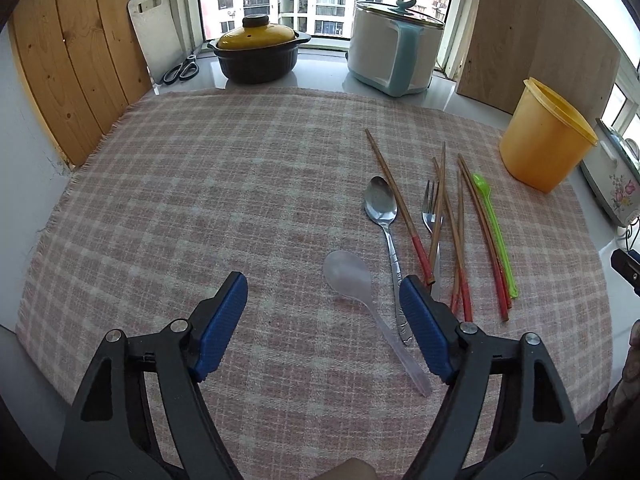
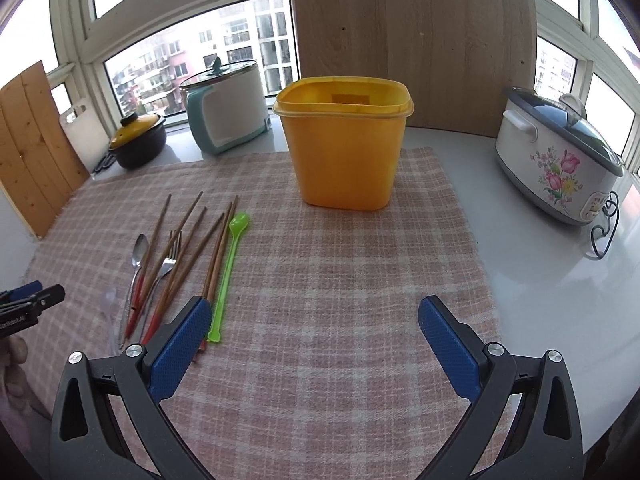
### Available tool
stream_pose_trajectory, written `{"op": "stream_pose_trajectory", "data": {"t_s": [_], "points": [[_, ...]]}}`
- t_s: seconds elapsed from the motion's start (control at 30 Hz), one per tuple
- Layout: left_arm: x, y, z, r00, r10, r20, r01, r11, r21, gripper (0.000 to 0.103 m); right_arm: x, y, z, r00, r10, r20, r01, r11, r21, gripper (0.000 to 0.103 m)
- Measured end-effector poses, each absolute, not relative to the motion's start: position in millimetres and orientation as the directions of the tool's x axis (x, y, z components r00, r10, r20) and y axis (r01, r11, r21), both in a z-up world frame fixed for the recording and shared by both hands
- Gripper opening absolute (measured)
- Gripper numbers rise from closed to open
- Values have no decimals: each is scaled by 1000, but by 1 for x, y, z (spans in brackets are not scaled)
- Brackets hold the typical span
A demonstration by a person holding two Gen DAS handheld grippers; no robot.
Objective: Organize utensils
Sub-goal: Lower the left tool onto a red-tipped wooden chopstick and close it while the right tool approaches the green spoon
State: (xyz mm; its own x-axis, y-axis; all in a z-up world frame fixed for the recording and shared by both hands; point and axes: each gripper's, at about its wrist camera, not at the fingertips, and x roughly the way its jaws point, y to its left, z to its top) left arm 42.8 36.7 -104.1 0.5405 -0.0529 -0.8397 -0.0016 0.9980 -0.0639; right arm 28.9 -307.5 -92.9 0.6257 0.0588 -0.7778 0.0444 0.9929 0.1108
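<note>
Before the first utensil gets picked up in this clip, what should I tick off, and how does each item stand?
1. Left gripper open and holding nothing: ok.
2. Right gripper open and holding nothing: ok.
3. Yellow container upright, no lid on it: ok. Whether it is empty: cannot tell.
4. Utensils all lying on the checked cloth: ok.
5. Each utensil lying free for a clean grasp: not ok. The chopsticks cross one another and lie over the fork.
6. Clear plastic spoon lies between the left fingers, apart from the pile: ok.
</note>
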Motion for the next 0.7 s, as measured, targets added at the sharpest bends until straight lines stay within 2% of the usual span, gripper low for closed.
{"op": "stream_pose_trajectory", "data": {"t_s": [0.2, 0.3, 0.33, 0.4, 0.43, 0.5, 0.53, 0.67, 0.7], "points": [[57, 33, -106, 519, -145, -843, 35, 988, -148, 54, 48, -305, -106, 573, 116, -812, 22, 987, 157, 102], [65, 28, -106, 511, -202, -835, 59, 978, -200, 51, 58, -302, -110, 552, 155, -819, 0, 983, 186, 94], [68, 27, -107, 505, -216, -836, 63, 975, -214, 46, 62, -300, -112, 544, 163, -823, -7, 982, 190, 90], [74, 25, -109, 494, -246, -834, 72, 967, -243, 43, 68, -297, -115, 529, 183, -829, -19, 979, 204, 84], [77, 24, -110, 489, -257, -833, 76, 965, -253, 39, 72, -295, -116, 520, 193, -832, -24, 977, 212, 83], [82, 22, -113, 478, -277, -834, 84, 959, -270, 37, 78, -292, -118, 508, 204, -837, -29, 975, 219, 80], [85, 21, -114, 473, -285, -834, 89, 957, -277, 37, 81, -290, -118, 504, 208, -838, -35, 975, 221, 74], [93, 21, -119, 452, -322, -832, 93, 945, -315, 32, 92, -282, -122, 481, 240, -843, -60, 969, 241, 71], [95, 20, -120, 443, -334, -832, 96, 940, -326, 29, 95, -280, -123, 473, 248, -846, -61, 967, 249, 67]]}}
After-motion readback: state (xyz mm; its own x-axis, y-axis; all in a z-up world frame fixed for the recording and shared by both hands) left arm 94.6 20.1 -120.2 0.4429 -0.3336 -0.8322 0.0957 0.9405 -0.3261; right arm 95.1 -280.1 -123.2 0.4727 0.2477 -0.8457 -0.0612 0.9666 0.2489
